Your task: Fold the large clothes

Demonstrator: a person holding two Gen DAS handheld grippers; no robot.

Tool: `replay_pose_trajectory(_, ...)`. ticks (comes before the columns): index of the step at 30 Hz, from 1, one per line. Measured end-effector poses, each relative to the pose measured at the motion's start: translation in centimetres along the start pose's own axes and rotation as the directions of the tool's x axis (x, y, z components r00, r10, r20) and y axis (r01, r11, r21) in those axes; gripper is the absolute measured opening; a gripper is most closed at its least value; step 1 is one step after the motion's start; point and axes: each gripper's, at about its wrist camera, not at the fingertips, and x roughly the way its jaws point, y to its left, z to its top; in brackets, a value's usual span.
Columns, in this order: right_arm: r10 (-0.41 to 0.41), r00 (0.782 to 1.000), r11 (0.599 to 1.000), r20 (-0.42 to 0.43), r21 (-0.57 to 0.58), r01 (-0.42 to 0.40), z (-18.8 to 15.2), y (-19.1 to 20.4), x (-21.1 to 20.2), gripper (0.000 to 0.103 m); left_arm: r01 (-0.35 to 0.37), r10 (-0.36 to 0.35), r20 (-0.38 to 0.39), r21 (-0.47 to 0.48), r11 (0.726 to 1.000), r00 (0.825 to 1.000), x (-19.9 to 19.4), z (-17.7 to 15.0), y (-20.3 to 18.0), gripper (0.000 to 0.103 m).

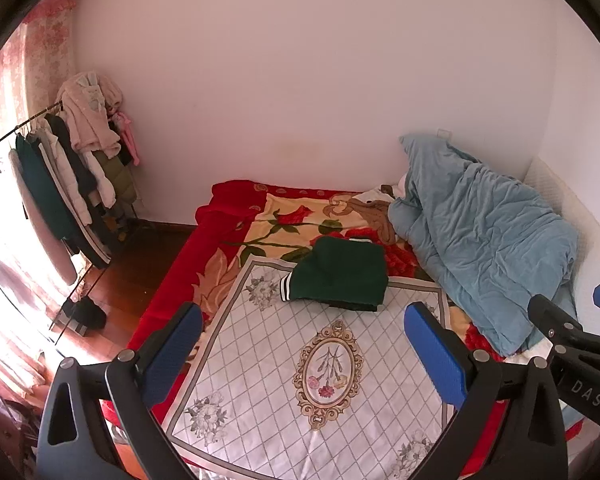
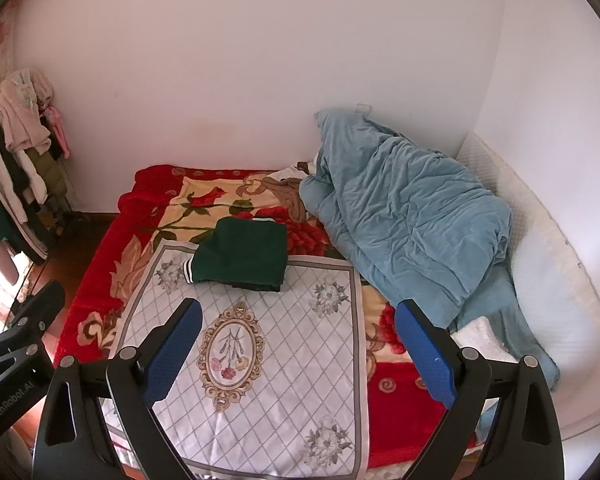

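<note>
A folded dark green garment with a black-and-white striped cuff [image 1: 338, 278] lies on the bed, resting across the far edge of a white diamond-patterned cloth with an ornate oval flower medallion [image 1: 300, 380]. The striped cuff sticks out at the garment's left corner, and a darker layer shows under its near edge. In the right wrist view the same garment [image 2: 242, 258] sits beyond the medallion, on the cloth's far border [image 2: 260, 360].

The left gripper [image 1: 308, 356] hangs above the near half of the white cloth with its blue-padded fingers [image 1: 172, 356] spread wide and nothing between them. The right gripper [image 2: 300, 356] is likewise splayed wide over the cloth, grasping nothing, well short of the garment. Each gripper's black frame appears at the edge of the other's view.

Under the white cloth lies a red plush blanket with a rose pattern [image 1: 276, 220], which covers the bed. To the right of the green garment, a rumpled pale blue quilt [image 1: 480, 236] is heaped against the white wall [image 1: 300, 80]. Well to the left of the garment, across a strip of brown wooden floor [image 1: 140, 264], a metal clothes rack hung with coats [image 1: 72, 172] stands beside a pink floral curtain [image 1: 40, 52].
</note>
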Motion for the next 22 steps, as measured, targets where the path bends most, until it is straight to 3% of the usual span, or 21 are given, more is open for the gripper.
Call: replay_pose_trajectory(22, -0.013, 1.0, 1.0, 0.016, 0.005, 0.013, -1.1, -0.7, -0.8, 0.098, 0.005, -0.005, 0.015, 0.007, 1.0, 1.0, 0.0, 0.9, -0.1, 0.103)
